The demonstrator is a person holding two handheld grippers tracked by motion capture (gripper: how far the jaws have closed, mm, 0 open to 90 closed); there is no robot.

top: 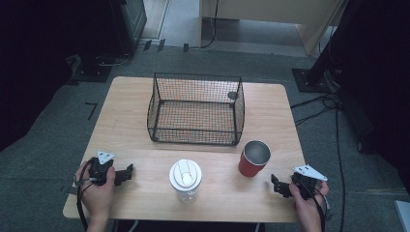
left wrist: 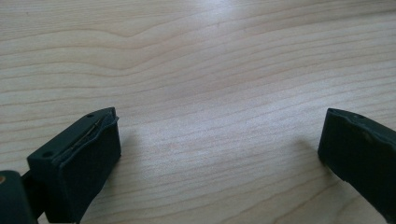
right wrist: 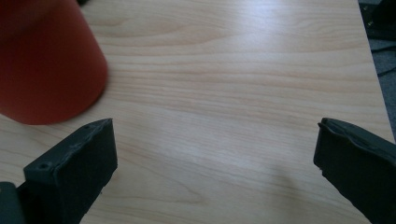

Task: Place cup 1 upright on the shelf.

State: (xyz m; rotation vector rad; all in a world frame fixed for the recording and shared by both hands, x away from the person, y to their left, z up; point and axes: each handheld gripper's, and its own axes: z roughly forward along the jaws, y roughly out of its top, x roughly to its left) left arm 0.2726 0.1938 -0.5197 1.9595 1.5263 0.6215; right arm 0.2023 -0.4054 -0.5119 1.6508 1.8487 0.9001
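While both the left gripper and right gripper rest open and empty, we judge grasping the red cup comes next.

My left gripper hovers low over the pale wooden table, its two black jaws spread wide at the lower left and lower right of the frame. Bare wood grain runs across the gap between them, with soft shadows beside each jaw.
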